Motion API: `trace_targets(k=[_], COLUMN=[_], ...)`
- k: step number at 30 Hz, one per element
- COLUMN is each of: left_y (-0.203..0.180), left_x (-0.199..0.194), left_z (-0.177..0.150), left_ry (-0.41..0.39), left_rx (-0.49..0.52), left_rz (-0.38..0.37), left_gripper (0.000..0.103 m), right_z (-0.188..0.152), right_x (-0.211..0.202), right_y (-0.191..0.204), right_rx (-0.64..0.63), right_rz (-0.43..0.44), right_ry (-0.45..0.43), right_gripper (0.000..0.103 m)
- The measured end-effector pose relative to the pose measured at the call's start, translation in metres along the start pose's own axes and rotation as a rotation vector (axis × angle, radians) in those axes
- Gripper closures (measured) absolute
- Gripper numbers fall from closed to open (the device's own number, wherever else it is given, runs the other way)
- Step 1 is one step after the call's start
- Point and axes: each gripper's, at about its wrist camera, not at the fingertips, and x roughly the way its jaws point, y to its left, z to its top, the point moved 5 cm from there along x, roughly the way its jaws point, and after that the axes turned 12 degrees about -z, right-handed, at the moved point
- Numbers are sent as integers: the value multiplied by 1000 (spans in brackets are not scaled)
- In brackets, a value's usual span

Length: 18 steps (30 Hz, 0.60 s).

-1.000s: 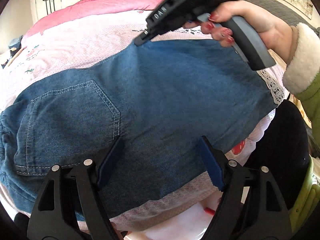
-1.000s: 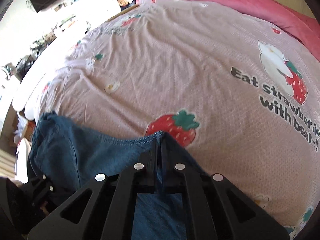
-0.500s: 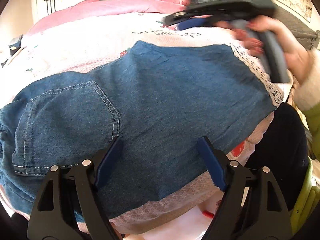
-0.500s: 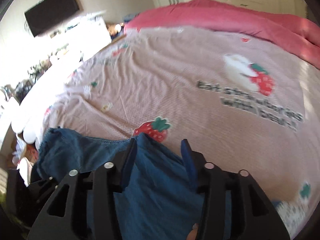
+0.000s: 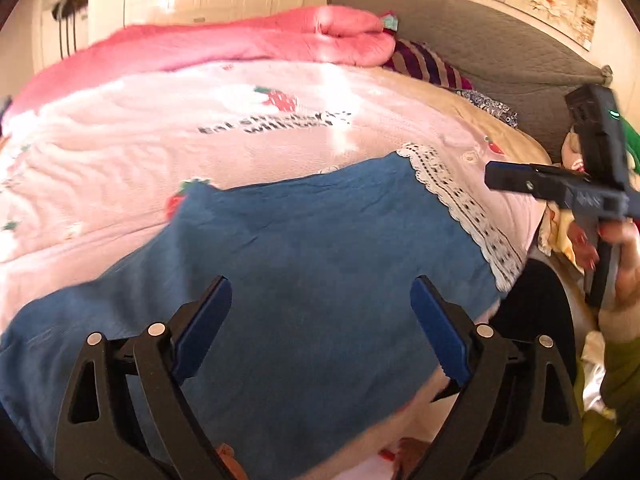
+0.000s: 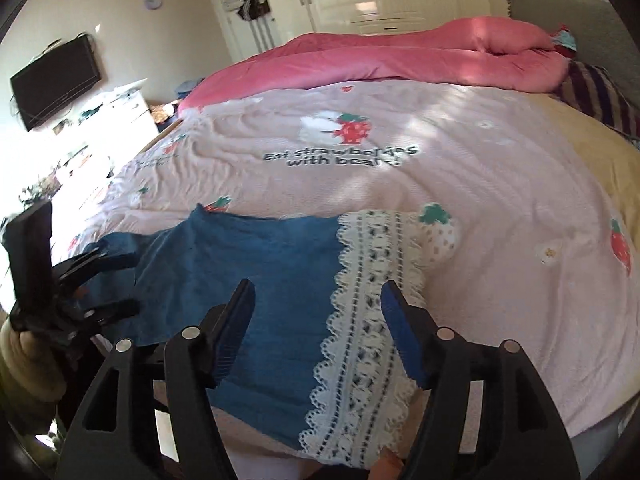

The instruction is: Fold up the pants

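Observation:
Blue denim pants (image 5: pixel 312 280) lie flat on the bed, their white lace hem (image 5: pixel 464 208) toward the right. My left gripper (image 5: pixel 320 320) is open and empty, hovering over the middle of the pants. My right gripper (image 6: pixel 318 320) is open and empty above the lace hem (image 6: pixel 368 320) and the blue leg (image 6: pixel 256 272). The right gripper also shows at the right edge of the left wrist view (image 5: pixel 496 176), off the pants. The left gripper shows at the left edge of the right wrist view (image 6: pixel 120 282), over the pants' far end.
The pink strawberry-print bedspread (image 6: pixel 460 184) covers the bed. A pink duvet (image 6: pixel 400 60) is bunched along the far side, with a striped pillow (image 6: pixel 596 92) and grey headboard (image 5: pixel 500 52). A TV (image 6: pixel 56 80) hangs on the left wall. The bed's near edge lies below the pants.
My right gripper opened, let go of the pants leg edge and pulled back to the right, over the lace hem. My left gripper stayed open and tilted up and right.

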Motion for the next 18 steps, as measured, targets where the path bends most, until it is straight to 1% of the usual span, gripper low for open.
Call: trace_targets(k=[2,4,5,7,8,9,10,12,14,16,17,18], left_y=[10,24,30,41,46,53,58,61,60,57,55,50], left_x=[18,32,39,51,55,58,61,63,66,62,57,51], left_z=[8,16,19,21,19,17,15,12,12,13,18,21], left_ry=[11,22,36,65,83,98,107,98,106,111,107,89], left_rx=[-15,-43,-55,-69,-78,-95,-113,-124,-100,-101,-107,-108], left_rz=[41,73,80,109,129,140,131,119,138,142,126,102], left_gripper=[19,19,19,19,19,19,19,17,16,16,16,16], right_z=[14,24,27,28,25,23,18,14,13,15,16,15], right_x=[19,44,55,81,90,97,104,108,104,89,73,55], right_y=[9,12,9,-2,-11,-18,-25,-27,-21,-18,-20,-23], right_rx=[-17,-25,-22,-30,-17,22,72,83,44,36,61,86], right_rz=[35,69,49,-43,-69,-52,-18,-10,-35,-28,-9,2], right_ry=[17,74,94,154,183,207,227,224,202,170,137,98], right_gripper=[39,39,39,39,39,41,41,41,39,39,38,33])
